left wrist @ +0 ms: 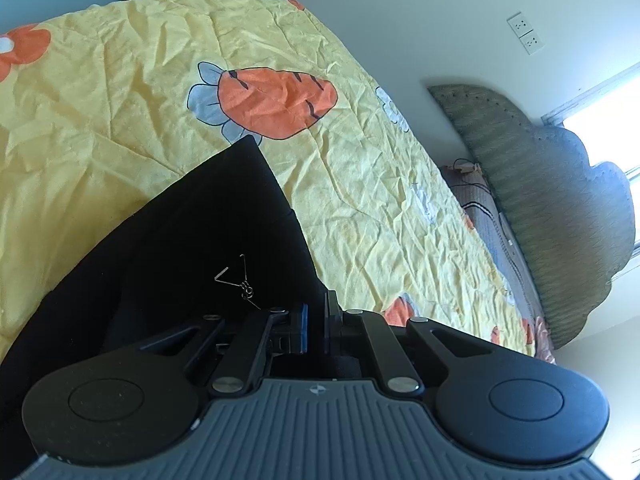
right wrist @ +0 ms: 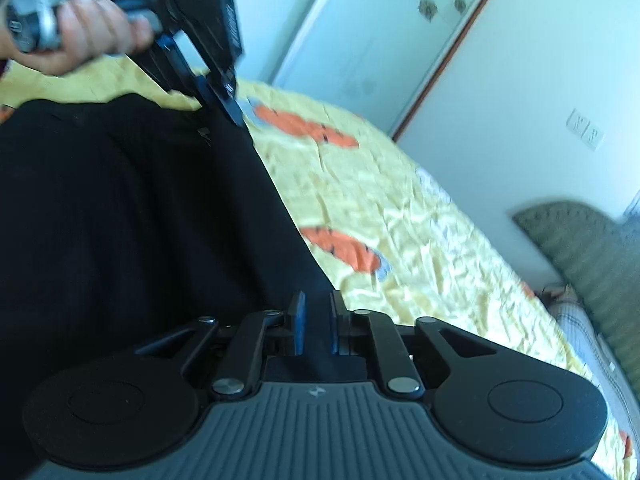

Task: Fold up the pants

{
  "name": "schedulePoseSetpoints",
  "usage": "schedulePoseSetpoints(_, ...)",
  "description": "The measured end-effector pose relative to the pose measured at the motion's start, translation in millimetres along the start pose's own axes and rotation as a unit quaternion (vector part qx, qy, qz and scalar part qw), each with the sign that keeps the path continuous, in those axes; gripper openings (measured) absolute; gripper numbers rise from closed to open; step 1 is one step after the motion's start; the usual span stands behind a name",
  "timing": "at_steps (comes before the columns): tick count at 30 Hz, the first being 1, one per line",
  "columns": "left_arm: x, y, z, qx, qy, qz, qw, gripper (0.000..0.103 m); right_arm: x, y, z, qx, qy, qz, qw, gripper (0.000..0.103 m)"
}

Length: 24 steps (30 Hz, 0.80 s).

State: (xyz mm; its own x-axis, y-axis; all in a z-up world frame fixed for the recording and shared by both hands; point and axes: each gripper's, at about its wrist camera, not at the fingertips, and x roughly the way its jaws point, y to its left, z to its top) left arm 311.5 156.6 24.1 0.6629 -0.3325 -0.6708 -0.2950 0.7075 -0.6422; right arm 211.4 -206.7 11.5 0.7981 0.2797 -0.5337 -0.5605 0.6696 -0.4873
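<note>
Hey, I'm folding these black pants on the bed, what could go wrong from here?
1. The left hand-held gripper pinches only the edge of the black pants; thin fabric may slip free when lifted.
2. The right hand-held gripper has parted pads, so its side may drop and skew the fold.
3. The yellow bedsheet is wrinkled and might get dragged along.

Pants (left wrist: 192,232): solid black, no pattern visible. A thin silver wire clip (left wrist: 240,280) shows against them.

Sheet (left wrist: 120,100): pale yellow, crumpled, printed with orange carrots (left wrist: 276,102) marked with short dark dashes and topped by pale blue leaves outlined in black; white flower shapes near the edge.

Left gripper (left wrist: 316,320): black linkage, blue pads, grey ribbed body. Right gripper (right wrist: 316,316): same colours.

Headboard (left wrist: 540,200): grey-green, fine woven zigzag texture.

Wall (left wrist: 440,20): off-white, with white sockets (left wrist: 526,33). Door panel (right wrist: 360,32): pale blue-white, dark floral motifs, reddish-brown frame.

Pillow (right wrist: 592,340): white with thin dark lines.
</note>
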Motion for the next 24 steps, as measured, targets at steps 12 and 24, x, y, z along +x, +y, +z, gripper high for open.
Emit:
schedulePoseSetpoints(12,-11.3,1.4,-6.0,-0.005,-0.013,-0.018,0.9997,0.006,28.2,7.0,-11.2,0.019,0.041,-0.074,0.996,0.036)
schedulePoseSetpoints(24,-86.5,66.5,-71.2,-0.007,-0.003,-0.051,0.9987,0.006,-67.8,49.6,-12.0,0.020,0.008,-0.035,0.999,0.004)
